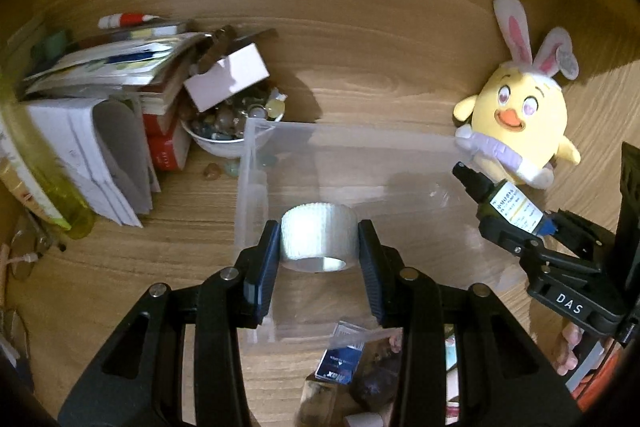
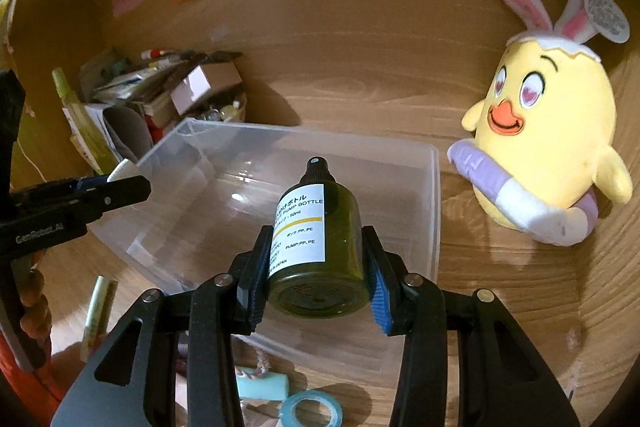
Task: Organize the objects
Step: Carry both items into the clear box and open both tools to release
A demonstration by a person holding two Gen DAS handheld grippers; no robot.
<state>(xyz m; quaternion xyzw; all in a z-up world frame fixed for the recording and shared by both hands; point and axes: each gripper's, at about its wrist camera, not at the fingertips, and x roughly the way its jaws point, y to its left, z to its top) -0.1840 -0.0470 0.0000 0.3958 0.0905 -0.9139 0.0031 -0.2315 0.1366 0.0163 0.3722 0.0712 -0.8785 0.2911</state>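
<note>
My left gripper (image 1: 318,245) is shut on a roll of clear tape (image 1: 316,237), held over the near left part of a clear plastic bin (image 1: 256,131). My right gripper (image 2: 316,259) is shut on a dark green pump bottle (image 2: 320,247) with a white label, its black cap pointing forward over the same bin (image 2: 434,195). In the left wrist view the right gripper (image 1: 516,223) and its bottle (image 1: 508,205) hang above the bin's right edge. In the right wrist view the left gripper (image 2: 132,183) with the tape (image 2: 122,169) shows at the bin's left side.
A yellow chick plush with rabbit ears (image 2: 548,131) stands right of the bin. A stack of books and papers (image 1: 104,99), a white bowl of stones (image 1: 228,131) and a small box (image 1: 228,77) sit at the back left. A blue tape ring (image 2: 310,407) and small clutter lie near the front.
</note>
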